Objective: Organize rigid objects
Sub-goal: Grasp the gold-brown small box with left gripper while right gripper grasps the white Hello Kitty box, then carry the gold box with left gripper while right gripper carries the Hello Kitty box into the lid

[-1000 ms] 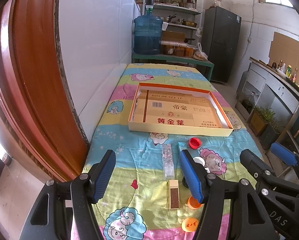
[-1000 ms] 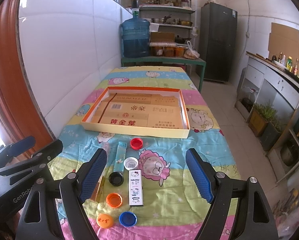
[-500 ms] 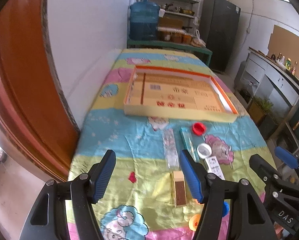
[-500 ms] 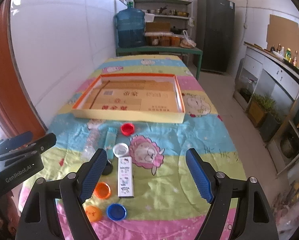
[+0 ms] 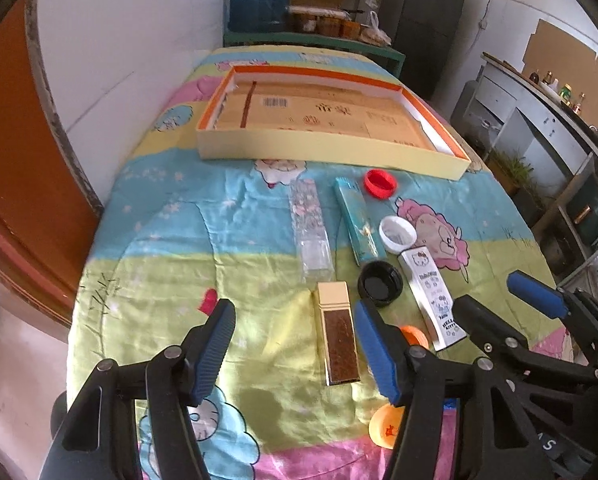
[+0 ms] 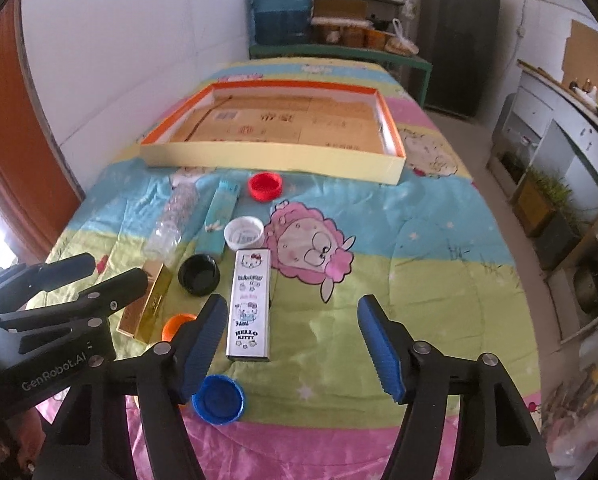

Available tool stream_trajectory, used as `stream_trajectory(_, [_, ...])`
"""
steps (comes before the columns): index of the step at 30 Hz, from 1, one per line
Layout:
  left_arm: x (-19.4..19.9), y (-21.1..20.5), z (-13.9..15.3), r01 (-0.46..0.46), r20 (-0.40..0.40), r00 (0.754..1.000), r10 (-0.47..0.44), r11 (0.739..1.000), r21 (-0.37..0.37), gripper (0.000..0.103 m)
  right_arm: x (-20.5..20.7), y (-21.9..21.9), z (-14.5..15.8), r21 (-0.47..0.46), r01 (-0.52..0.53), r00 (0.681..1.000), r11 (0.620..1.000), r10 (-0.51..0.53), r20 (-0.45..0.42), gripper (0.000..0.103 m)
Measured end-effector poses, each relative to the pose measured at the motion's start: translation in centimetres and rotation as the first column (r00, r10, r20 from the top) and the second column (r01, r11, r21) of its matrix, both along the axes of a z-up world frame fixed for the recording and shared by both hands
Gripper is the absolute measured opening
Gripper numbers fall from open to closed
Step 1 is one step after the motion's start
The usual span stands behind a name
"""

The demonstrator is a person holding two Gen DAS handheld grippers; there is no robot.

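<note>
Left gripper (image 5: 295, 344): held wide apart and empty above the near end of the table, the gold box seen between its fingers but not touched.
Right gripper (image 6: 291, 344): likewise spread and empty, the white Hello Kitty box lying just inside its left finger, untouched.
Where the things lay: a loose cluster was spread on the patterned cloth (image 6: 419, 264), in front of the shallow orange-rimmed tray (image 5: 331, 152), which held only flattened cardboard.
Gold box (image 5: 337, 338): judged stiff, light and glossy, so possibly slippery; a hold across its two long sides, near the middle, was judged safest.
Hello Kitty box (image 6: 249, 304): judged a rigid, light carton or tin; its long sides were parallel to the fingers, so a pinch across the narrow width seemed suitable.
Teal box (image 5: 357, 224): judged slim and light, to be taken across the width.
Clear packet (image 5: 311, 232): judged thin-walled and likely to flex or crack under hard squeezing.
Caps: red (image 5: 380, 184), white (image 5: 397, 234) and black (image 5: 379, 283) were judged light, hard and prone to skidding; a pinch across the rim was advised.
Left view only: the gold box's brown panel was shown from above.
Right view only: the blue cap (image 6: 218, 399) was shown whole; the gold box's side face was visible there.
</note>
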State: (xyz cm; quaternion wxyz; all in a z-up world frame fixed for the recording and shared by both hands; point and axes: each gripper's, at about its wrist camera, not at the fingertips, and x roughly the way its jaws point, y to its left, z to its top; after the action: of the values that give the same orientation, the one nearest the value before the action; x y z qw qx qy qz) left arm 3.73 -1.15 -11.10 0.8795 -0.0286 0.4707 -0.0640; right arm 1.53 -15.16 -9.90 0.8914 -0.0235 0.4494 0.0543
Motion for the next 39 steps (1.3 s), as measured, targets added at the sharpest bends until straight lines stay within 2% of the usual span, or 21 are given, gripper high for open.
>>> stream_trajectory(3, [0.1,-0.3,-0.5,0.011,-0.015,1.0,-0.011,1.0,0.001,0.061,0.1,0.0,-0.3,-0.003,-0.006,1.0,1.0,0.006,-0.008,0.069])
stream_trajectory(7, [0.6,-0.7,-1.5,0.029,-0.055,0.998,-0.029,1.0,-0.004,0.051,0.2,0.1,-0.6,-0.002,-0.015,1.0,1.0,0.015,-0.019,0.069])
stream_trajectory(9, [0.5,-0.8,-1.5,0.032,-0.044,0.999,-0.032,0.999,0.004,0.049,0.4,0.1,-0.7,0.001,-0.018,1.0,1.0,0.018,-0.024,0.069])
stream_trajectory(11, [0.4,-0.8,-1.6,0.042,-0.04,0.998,-0.042,0.999,-0.002,0.041,0.5,0.1,-0.7,0.006,-0.022,0.999,1.0,0.022,-0.029,0.067])
stream_trajectory(13, [0.3,-0.6,-1.5,0.044,-0.038,0.998,-0.044,0.999,-0.015,0.019,0.7,0.3,-0.8,0.016,-0.031,0.999,0.999,0.031,-0.035,0.061])
stream_trajectory(16, [0.3,-0.1,-1.5,0.041,-0.043,0.998,-0.043,0.998,-0.053,0.019,1.2,0.7,-1.1,0.027,-0.048,0.998,0.999,0.049,-0.043,0.055])
stream_trajectory(21, [0.0,0.3,-1.4,0.044,-0.039,0.998,-0.047,0.996,-0.074,0.019,2.1,1.6,-1.8,0.028,-0.071,0.995,0.997,0.073,-0.067,0.05])
stream_trajectory(27, [-0.2,0.4,-1.0,0.045,-0.024,0.999,-0.047,0.996,-0.077,0.019,2.5,2.1,-2.5,0.012,-0.087,0.993,0.996,0.087,-0.084,0.027])
stream_trajectory(39, [-0.1,2.0,1.2,0.007,0.022,1.0,-0.005,0.996,-0.09,0.018,1.9,0.7,0.0,0.036,-0.053,0.998,0.998,0.054,-0.026,0.026])
